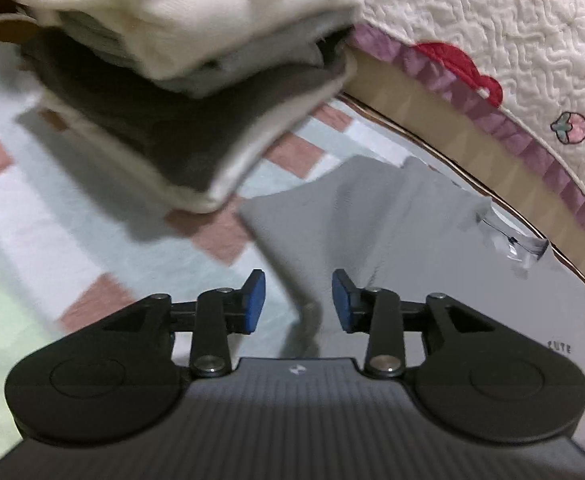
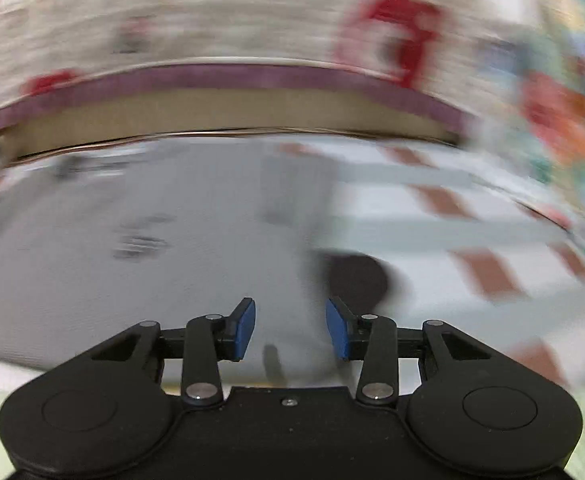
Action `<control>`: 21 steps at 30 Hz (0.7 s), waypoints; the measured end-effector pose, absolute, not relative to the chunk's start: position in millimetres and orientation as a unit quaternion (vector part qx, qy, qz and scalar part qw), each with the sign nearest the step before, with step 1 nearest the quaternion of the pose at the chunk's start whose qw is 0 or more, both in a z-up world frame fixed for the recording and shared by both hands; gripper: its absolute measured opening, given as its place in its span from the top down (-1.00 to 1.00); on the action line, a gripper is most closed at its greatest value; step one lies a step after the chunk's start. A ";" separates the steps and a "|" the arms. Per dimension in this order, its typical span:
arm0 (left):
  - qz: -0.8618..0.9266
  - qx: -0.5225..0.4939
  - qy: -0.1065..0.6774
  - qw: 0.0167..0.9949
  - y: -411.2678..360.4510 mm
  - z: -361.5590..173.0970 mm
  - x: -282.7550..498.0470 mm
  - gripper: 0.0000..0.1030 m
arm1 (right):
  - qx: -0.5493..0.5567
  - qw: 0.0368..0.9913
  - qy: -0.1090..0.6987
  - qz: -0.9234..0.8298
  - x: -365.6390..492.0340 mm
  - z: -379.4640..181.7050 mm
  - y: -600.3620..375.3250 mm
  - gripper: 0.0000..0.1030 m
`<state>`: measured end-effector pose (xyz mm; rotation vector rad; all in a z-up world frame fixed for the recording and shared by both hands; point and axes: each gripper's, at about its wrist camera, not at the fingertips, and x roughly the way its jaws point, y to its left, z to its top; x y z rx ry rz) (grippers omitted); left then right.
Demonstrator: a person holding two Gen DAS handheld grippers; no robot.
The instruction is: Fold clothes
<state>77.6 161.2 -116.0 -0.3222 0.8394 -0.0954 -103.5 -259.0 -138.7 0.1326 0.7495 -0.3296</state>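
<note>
Grey garment (image 1: 392, 216) beside the quilt (image 1: 492, 40): soft, light, limp; judged best pinched at an edge; left tongs (image 1: 298, 300) and right tongs (image 2: 290, 330) apart, empty.

Folded stack (image 1: 180, 80) and quilt edge (image 1: 492, 92) flank flat grey garment (image 1: 392, 232).

We are in a home bedroom: a checked sheet (image 1: 52, 216) covers the bed, a quilt (image 1: 512, 40) stitched with fruit motifs hangs over a tan board (image 1: 432, 120) at its edge, and folded clothes (image 1: 180, 60) sit stacked nearby.
</note>
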 end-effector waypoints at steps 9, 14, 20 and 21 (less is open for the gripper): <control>-0.092 0.009 0.427 0.900 138.8 -128.7 129.1 0.10 | 0.028 0.882 0.433 0.186 117.4 -42.4 -174.4 0.13; -0.091 -0.036 0.427 0.899 150.2 -138.8 130.2 0.10 | 0.016 0.859 0.482 0.175 189.5 -83.5 -140.7 0.12; -0.089 -0.090 0.425 0.896 163.9 -151.0 131.4 0.10 | 0.066 0.873 0.470 0.110 210.0 -145.9 -145.4 0.12; -0.089 -0.099 0.425 0.896 166.2 -153.0 131.6 0.08 | 0.070 0.871 0.472 0.119 210.9 -149.7 -142.5 0.12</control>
